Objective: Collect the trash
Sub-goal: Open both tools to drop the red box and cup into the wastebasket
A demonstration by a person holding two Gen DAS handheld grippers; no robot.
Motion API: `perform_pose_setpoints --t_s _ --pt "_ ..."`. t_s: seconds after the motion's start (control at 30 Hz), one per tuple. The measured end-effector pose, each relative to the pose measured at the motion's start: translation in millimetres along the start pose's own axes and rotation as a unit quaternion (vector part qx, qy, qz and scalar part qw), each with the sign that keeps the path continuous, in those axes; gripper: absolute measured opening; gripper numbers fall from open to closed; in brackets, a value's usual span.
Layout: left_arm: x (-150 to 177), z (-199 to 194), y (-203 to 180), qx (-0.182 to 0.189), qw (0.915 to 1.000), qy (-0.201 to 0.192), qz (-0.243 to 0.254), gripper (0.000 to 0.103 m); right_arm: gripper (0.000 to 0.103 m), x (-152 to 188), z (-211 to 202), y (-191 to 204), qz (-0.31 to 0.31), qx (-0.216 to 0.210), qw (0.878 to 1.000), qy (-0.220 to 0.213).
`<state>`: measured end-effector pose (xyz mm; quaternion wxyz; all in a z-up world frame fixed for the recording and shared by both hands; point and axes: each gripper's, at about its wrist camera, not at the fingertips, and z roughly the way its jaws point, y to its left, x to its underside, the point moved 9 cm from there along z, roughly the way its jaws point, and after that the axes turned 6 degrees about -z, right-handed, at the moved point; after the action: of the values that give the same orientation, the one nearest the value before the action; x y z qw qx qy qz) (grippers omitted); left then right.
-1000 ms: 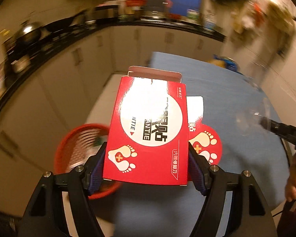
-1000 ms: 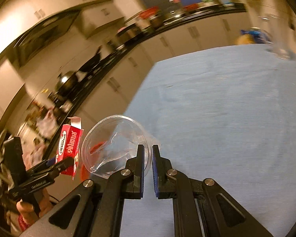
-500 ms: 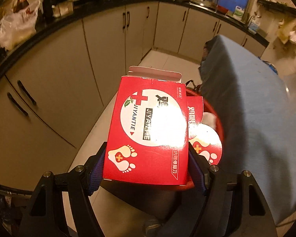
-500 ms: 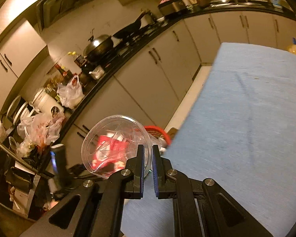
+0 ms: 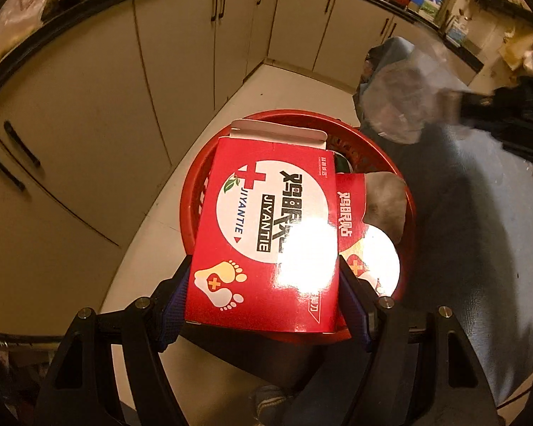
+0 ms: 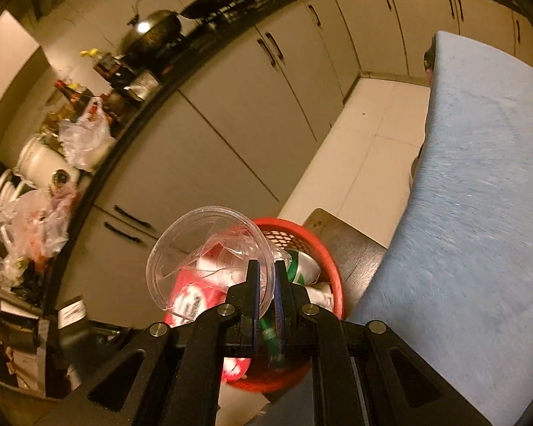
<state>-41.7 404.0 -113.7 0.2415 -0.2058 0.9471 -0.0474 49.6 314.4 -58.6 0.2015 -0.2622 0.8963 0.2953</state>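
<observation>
Kitchen cabinets point(image 5: 181, 81) stand behind a red basket point(image 5: 405, 209); above it, the left gripper point(image 5: 263, 294) clamps a red box point(image 5: 266, 234), the right gripper point(image 6: 264, 284) pinches a clear cup point(image 6: 195, 248).

The box point(image 5: 266, 234) sits between the left gripper's point(image 5: 263, 305) jaws, directly above the basket point(image 5: 407, 213), which stands on the floor point(image 6: 362, 163) beside the table's point(image 6: 479, 213) near edge. The cup point(image 6: 206, 248), pinched at its rim by the right gripper point(image 6: 265, 284), hangs over the basket's left side. Cabinets point(image 6: 252, 106) stand behind, across the floor.
</observation>
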Motion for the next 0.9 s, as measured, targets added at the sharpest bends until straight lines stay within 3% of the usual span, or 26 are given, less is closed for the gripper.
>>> perform_pose_setpoints --t_s 0.33,0.43,0.57,0.9 --pt "-1 -4 -4 0.021 0.9998 0.001 0.000 0.077 0.011 -7 47 -10 0.014 0.020 0.999 0.031" --pt "0 -7 -5 0.024 0.9997 0.002 -0.001 0.077 0.011 -7 50 -10 0.009 0.022 0.999 0.034" --pt "0 -9 -2 0.031 0.9995 -0.002 -0.005 0.077 0.023 -4 55 -10 0.009 0.018 0.999 0.044" --pt "9 -25 2 0.037 0.9992 -0.013 -0.005 0.077 0.023 1 43 -9 0.010 0.007 0.999 0.041"
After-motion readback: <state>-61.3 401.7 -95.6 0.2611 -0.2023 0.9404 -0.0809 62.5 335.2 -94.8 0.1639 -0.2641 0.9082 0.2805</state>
